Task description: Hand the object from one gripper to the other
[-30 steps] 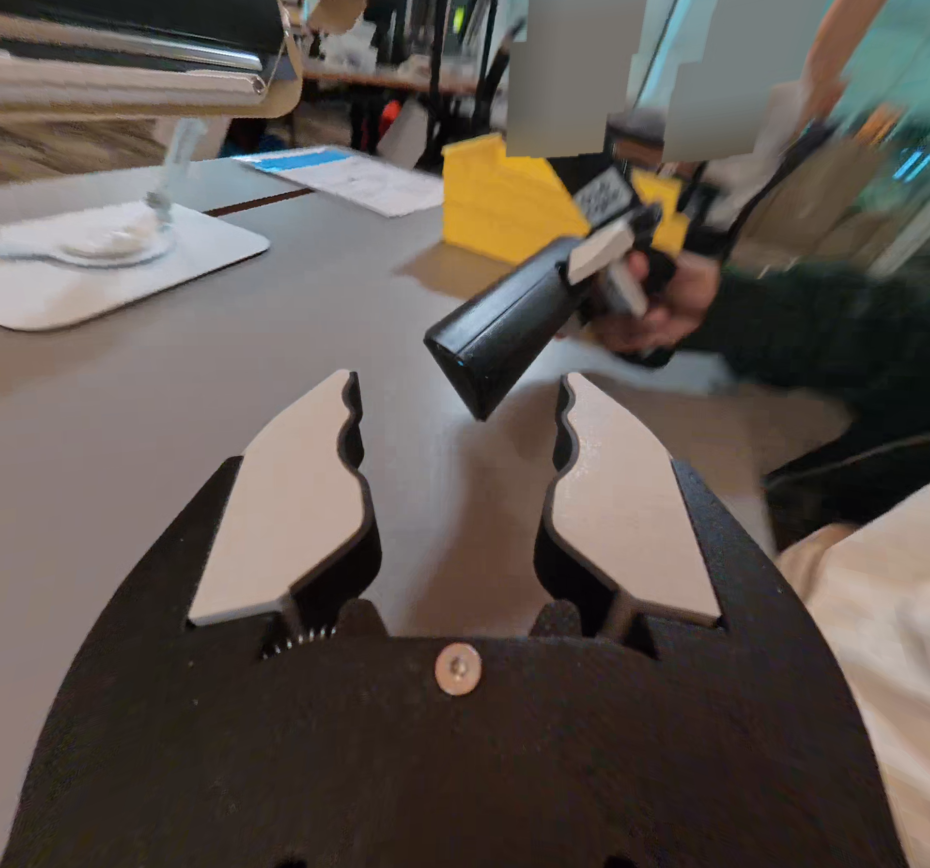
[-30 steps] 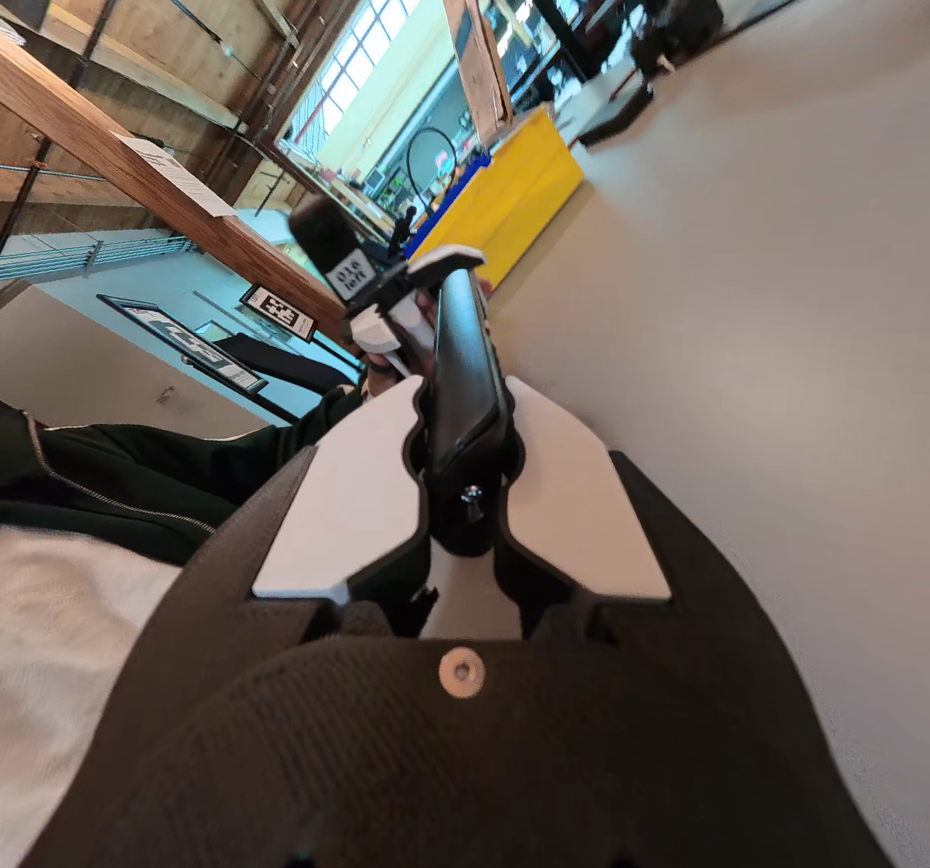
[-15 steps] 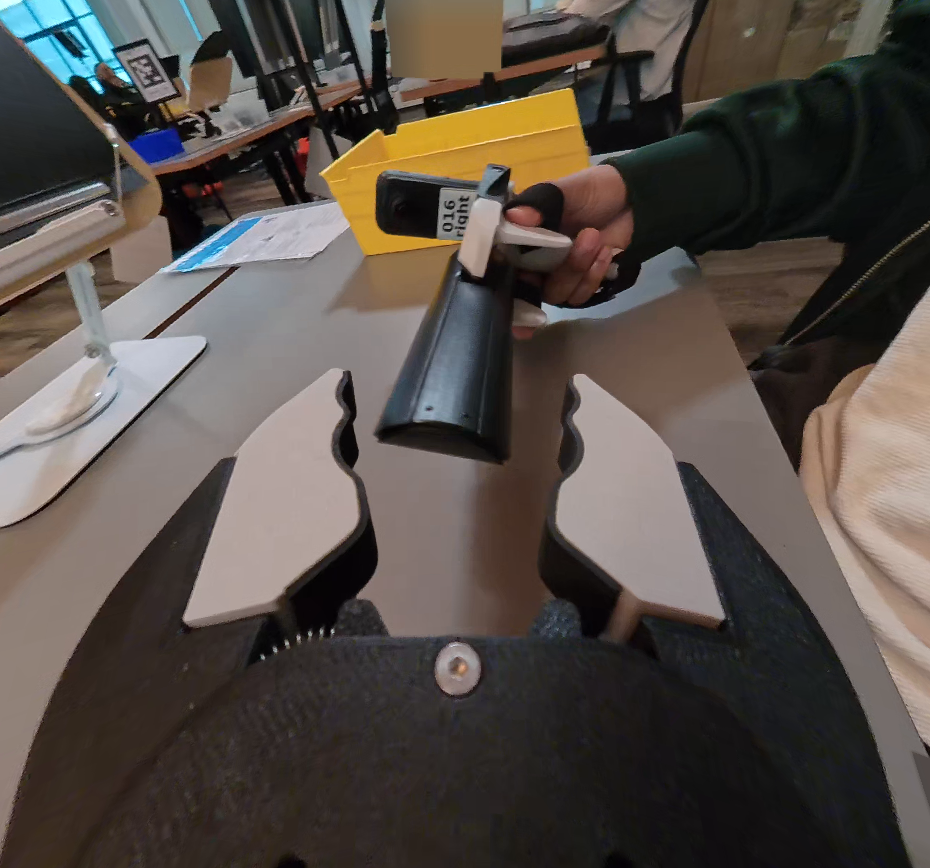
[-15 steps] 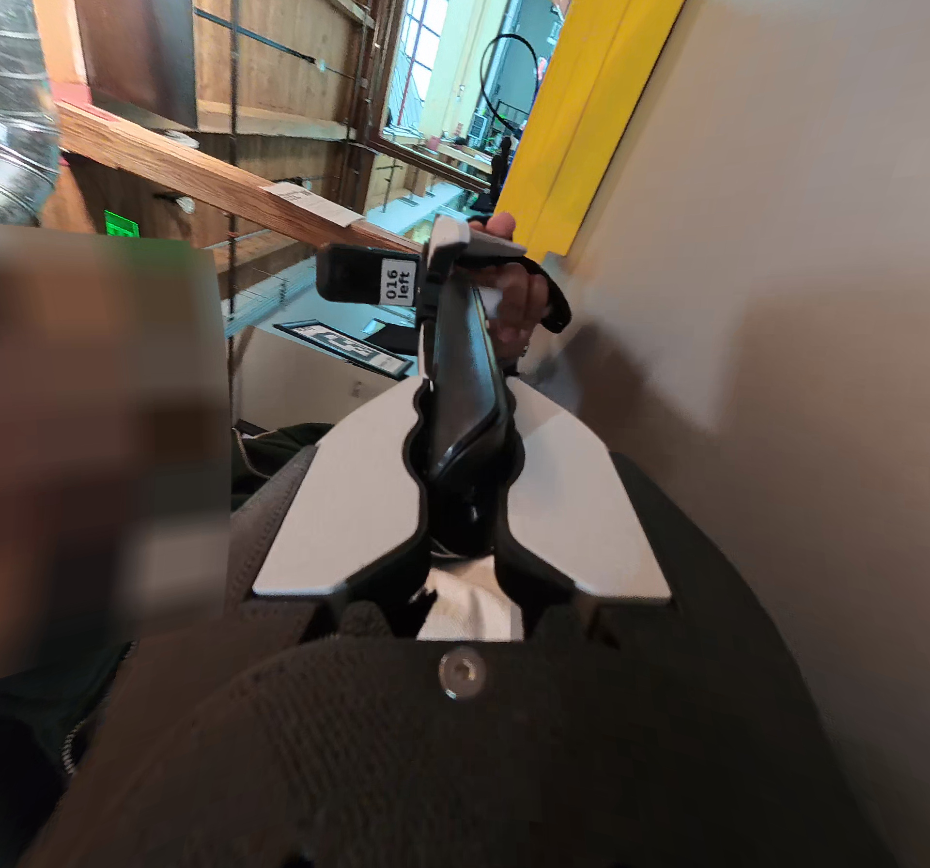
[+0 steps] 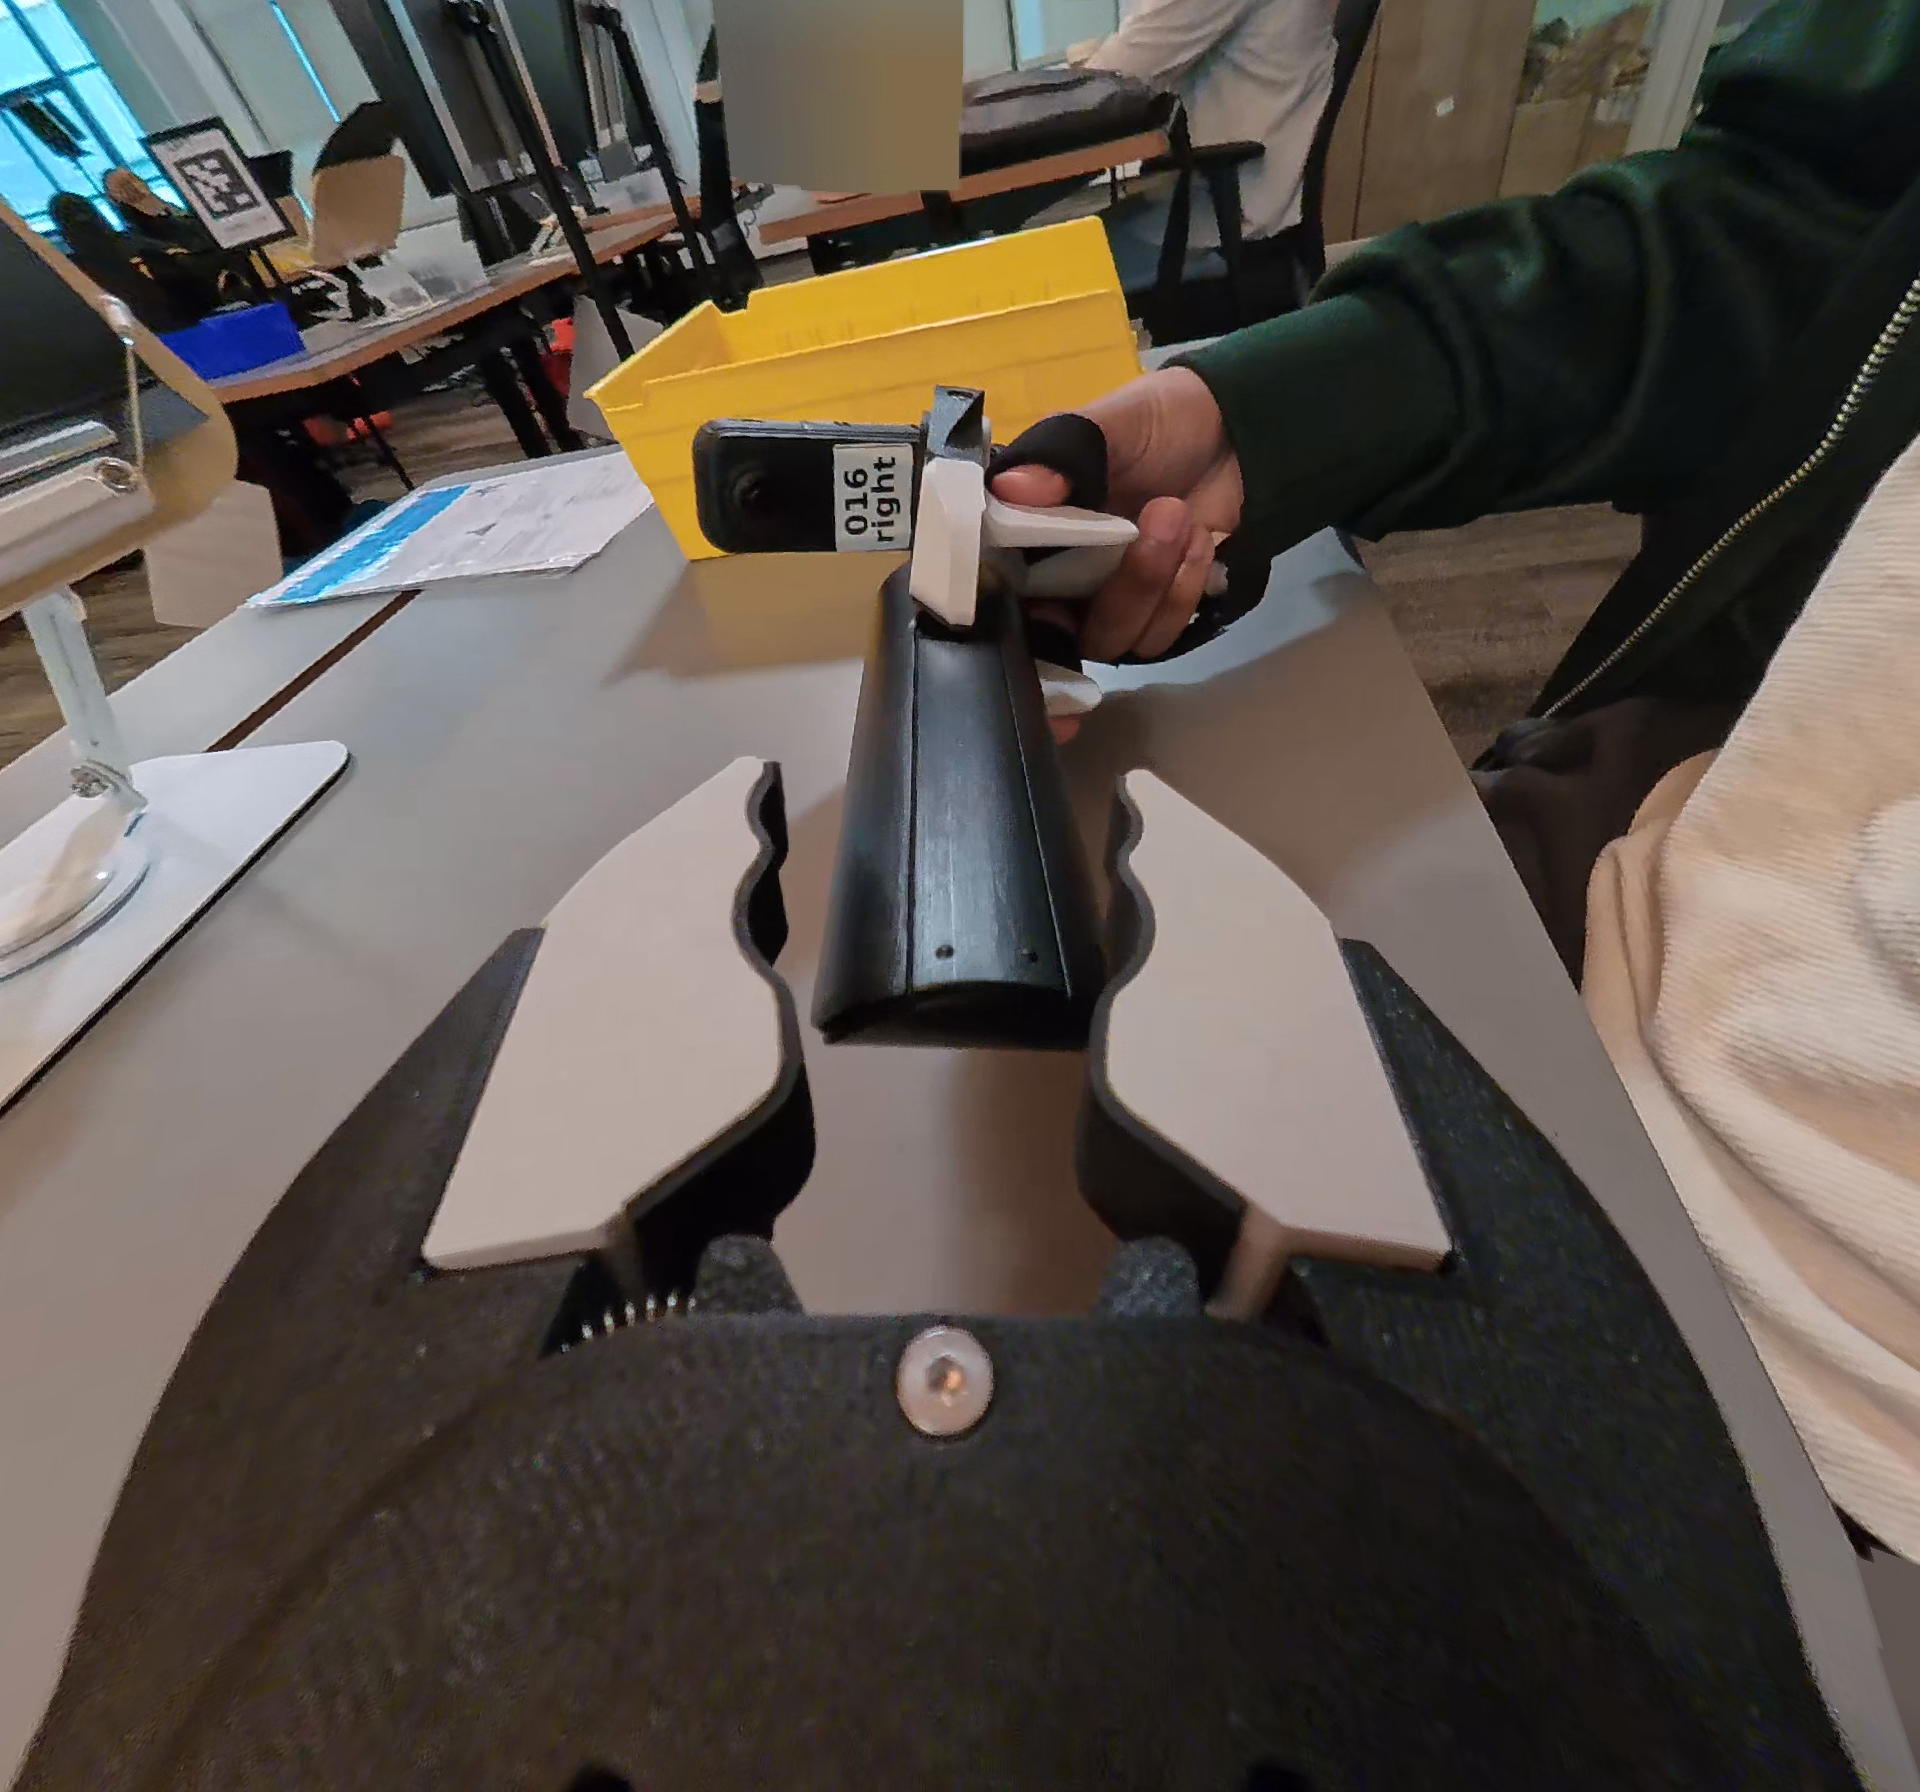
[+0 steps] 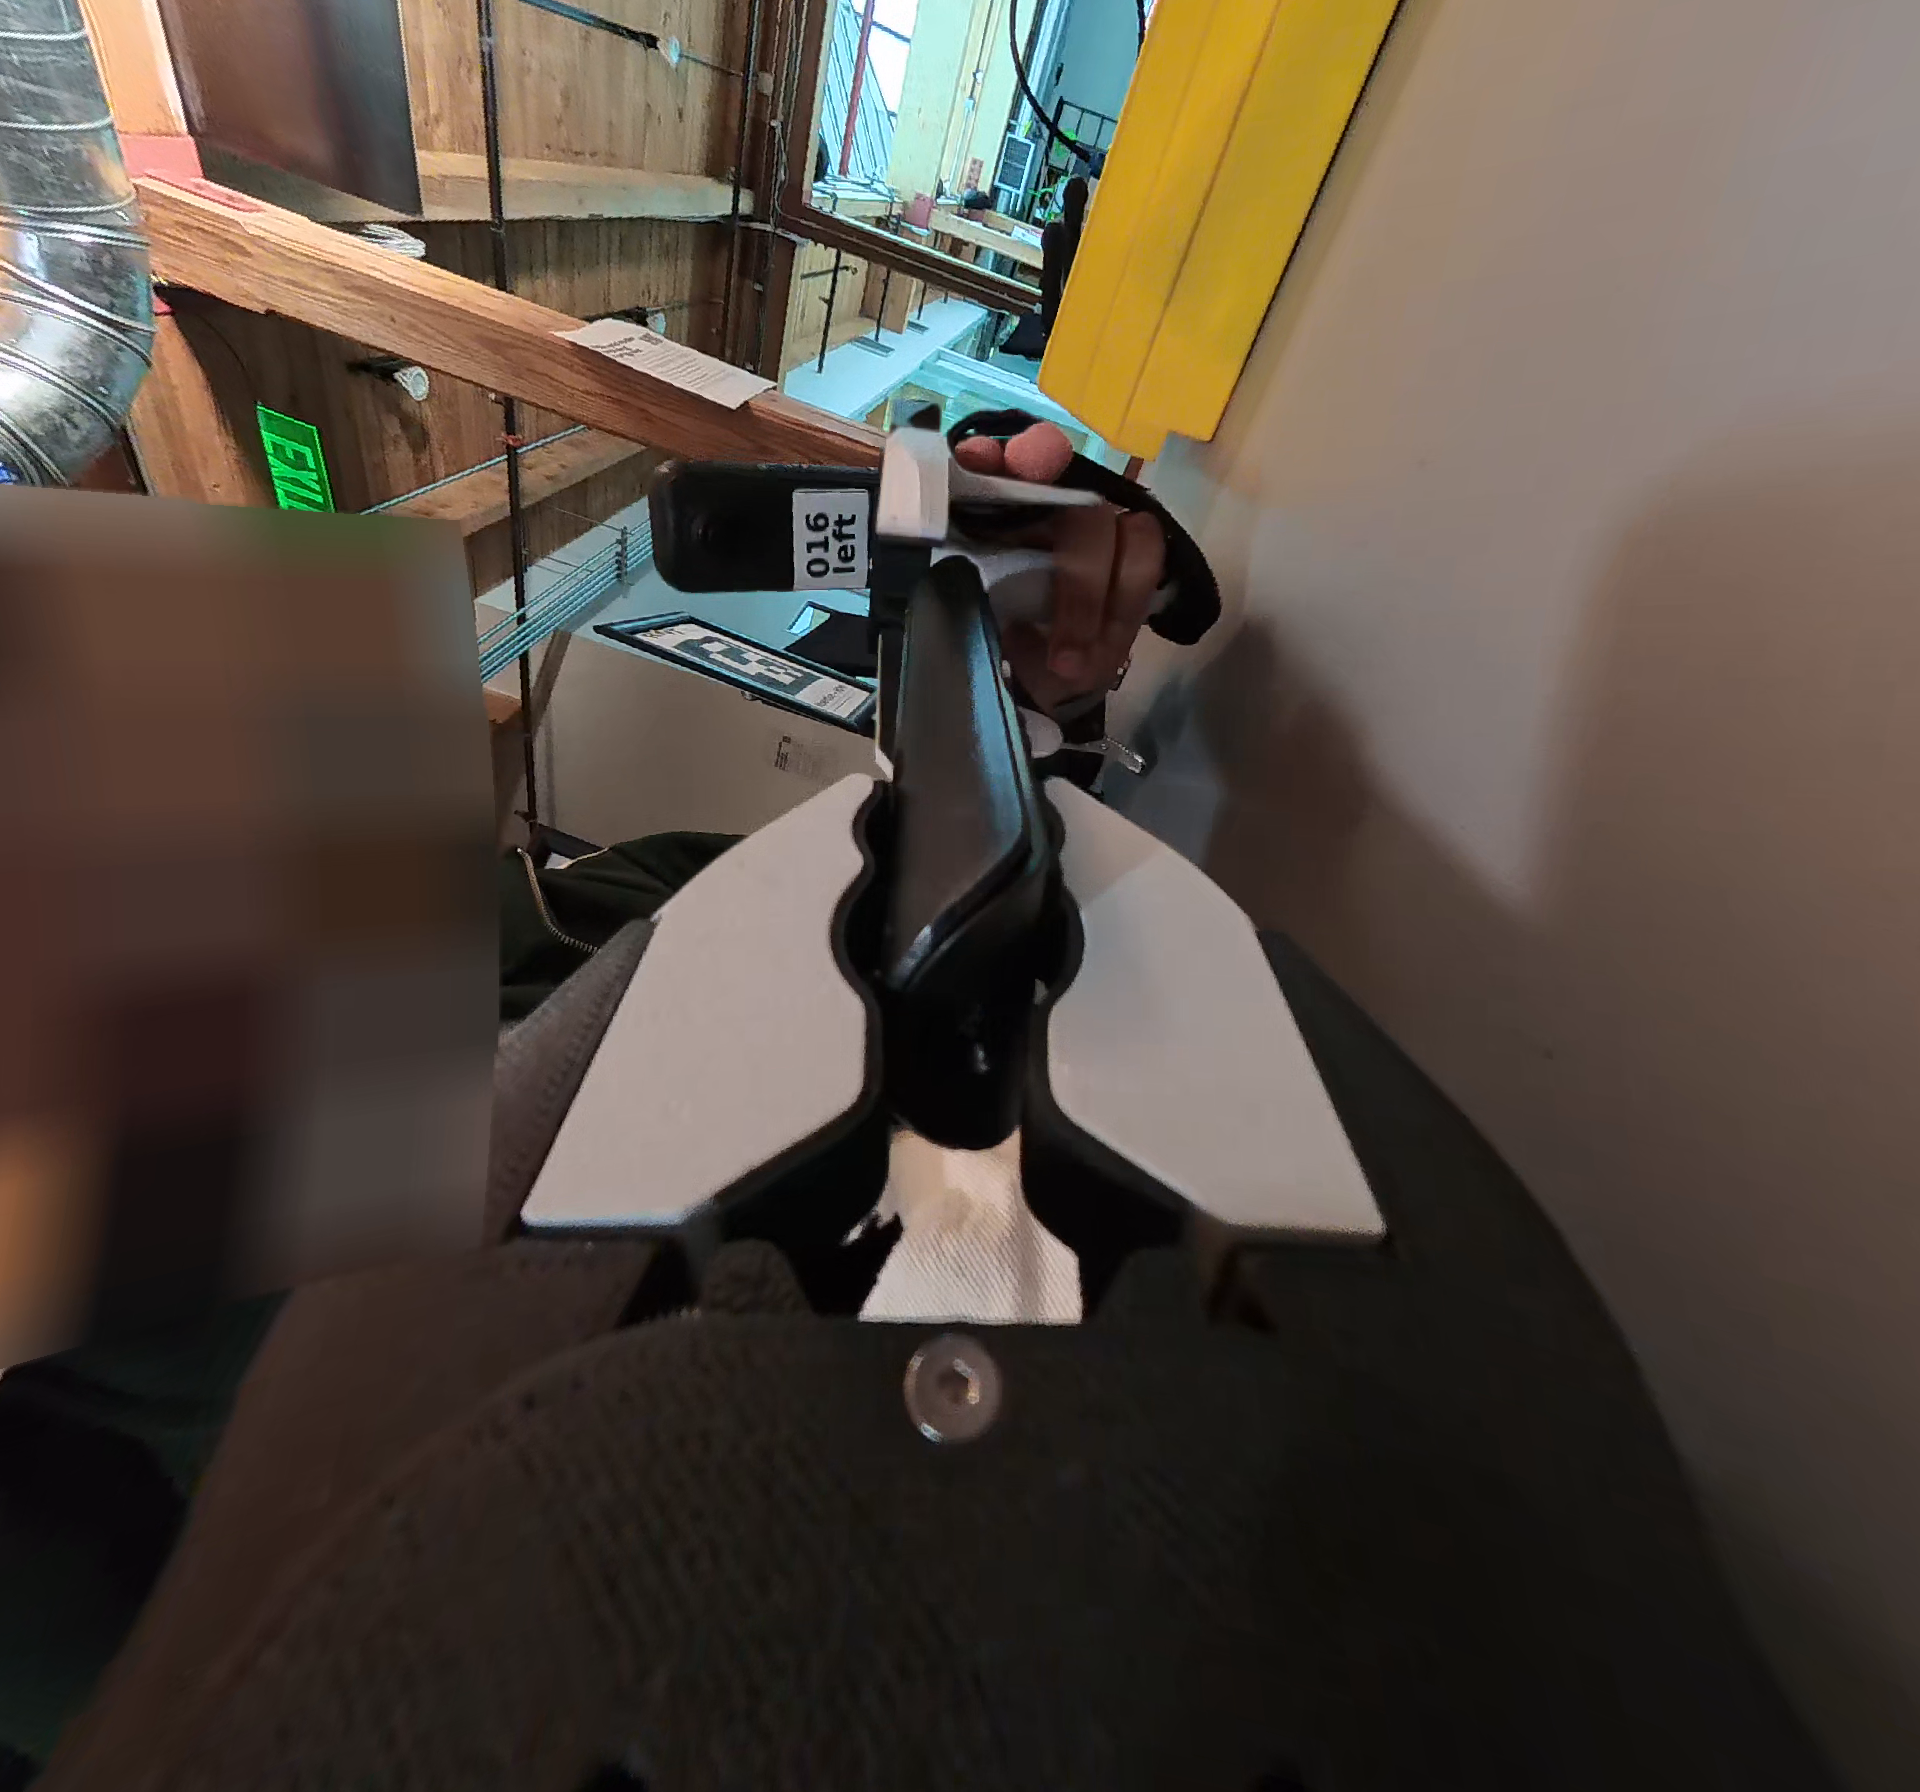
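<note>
- Two claws meet at frame centre; my right gripper (image 6: 956, 921) clamps the black object (image 5: 951, 859)
- my left gripper (image 5: 940, 869) gapes around it, pads apart

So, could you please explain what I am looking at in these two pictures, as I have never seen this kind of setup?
There is no robot here: a person holds a hand-operated two-finger tool in each hand, and each tool carries a camera looking along its jaws. One picture comes from the left gripper, whose jaws stand open around the free end of a long black object, with a gap on one side at least. The other comes from the right gripper, turned sideways, whose jaws are shut on that same object's other end. On the grey table sit a yellow bin, a printed sheet and a white stand base.
</note>
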Action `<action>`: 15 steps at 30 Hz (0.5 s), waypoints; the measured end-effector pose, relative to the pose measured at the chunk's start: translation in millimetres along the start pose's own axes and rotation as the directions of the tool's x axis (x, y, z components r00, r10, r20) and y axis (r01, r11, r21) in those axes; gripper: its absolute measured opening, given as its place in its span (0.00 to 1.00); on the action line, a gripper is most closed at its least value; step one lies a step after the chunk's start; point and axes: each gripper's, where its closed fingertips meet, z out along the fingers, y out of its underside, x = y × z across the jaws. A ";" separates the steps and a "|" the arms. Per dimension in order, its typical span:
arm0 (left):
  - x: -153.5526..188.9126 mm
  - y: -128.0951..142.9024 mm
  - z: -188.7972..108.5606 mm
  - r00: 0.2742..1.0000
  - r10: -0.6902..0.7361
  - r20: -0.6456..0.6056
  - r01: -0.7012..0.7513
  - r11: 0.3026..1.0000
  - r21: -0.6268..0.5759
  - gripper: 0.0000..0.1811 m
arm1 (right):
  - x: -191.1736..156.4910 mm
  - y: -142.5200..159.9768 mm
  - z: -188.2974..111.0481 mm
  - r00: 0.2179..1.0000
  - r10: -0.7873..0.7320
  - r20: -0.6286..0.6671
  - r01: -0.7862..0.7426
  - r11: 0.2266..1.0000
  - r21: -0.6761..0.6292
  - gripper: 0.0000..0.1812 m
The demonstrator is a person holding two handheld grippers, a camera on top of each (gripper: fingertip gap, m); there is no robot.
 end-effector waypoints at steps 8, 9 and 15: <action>-10.2 24.8 5.9 0.993 0.071 0.093 -0.050 0.976 -0.212 0.38 | 8.6 -2.8 -2.6 0.994 -0.052 -0.099 0.053 0.999 0.010 0.14; -14.1 30.5 6.0 0.986 0.109 0.126 -0.071 0.958 -0.277 0.37 | 10.6 -3.1 -2.6 0.989 -0.070 -0.128 0.071 0.997 0.007 0.14; -28.0 64.0 5.4 0.885 0.436 0.165 -0.229 0.715 -0.660 0.35 | 13.0 -10.8 -2.6 0.942 -0.191 -0.277 0.204 0.979 0.019 0.14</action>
